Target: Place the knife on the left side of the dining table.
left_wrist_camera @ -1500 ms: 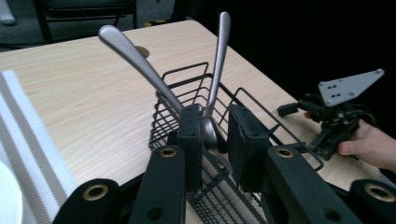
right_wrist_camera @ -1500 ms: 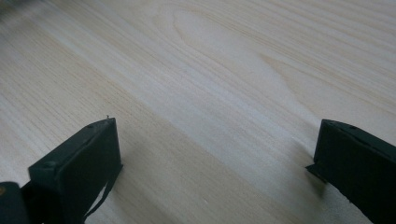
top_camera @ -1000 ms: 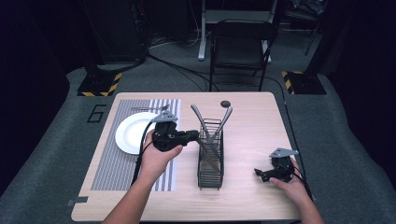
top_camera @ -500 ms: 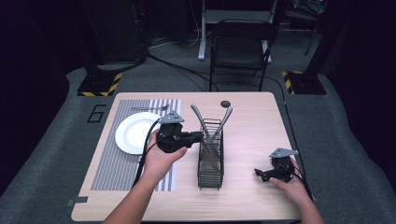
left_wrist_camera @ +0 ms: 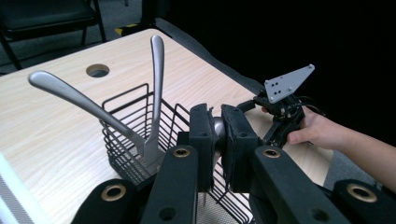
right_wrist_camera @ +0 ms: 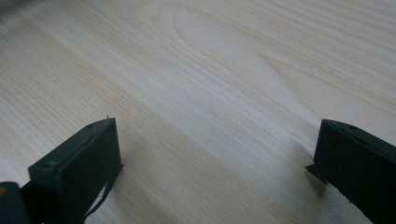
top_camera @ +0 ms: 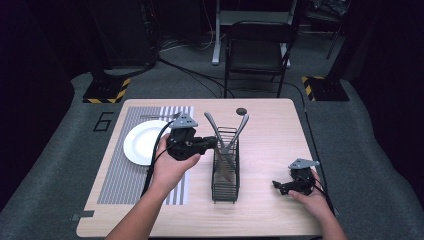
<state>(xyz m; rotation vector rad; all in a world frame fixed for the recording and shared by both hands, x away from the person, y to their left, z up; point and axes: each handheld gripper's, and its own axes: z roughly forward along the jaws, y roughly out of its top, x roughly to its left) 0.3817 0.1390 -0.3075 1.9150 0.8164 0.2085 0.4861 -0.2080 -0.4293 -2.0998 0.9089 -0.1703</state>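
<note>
- My left gripper (left_wrist_camera: 215, 140) clamps its jaws on a metal utensil (left_wrist_camera: 218, 128); only a shiny sliver of it shows between the pads, so I cannot tell which kind it is.
- In the high view the same left gripper (top_camera: 210, 144) holds that piece just over the near-left rim of the wire caddy (top_camera: 226, 170), which I take as my landmark.
- Inside the caddy (left_wrist_camera: 126, 135) two utensils (left_wrist_camera: 84, 100) lean apart, their handles up.
- Left of the caddy lies a white plate (top_camera: 140, 145) on a striped mat (top_camera: 120, 175).
- Right of the caddy, well apart from it, my right gripper (top_camera: 286, 186) rests low at the table (top_camera: 270, 125), its jaws spread wide over bare wood (right_wrist_camera: 210, 102).
</note>
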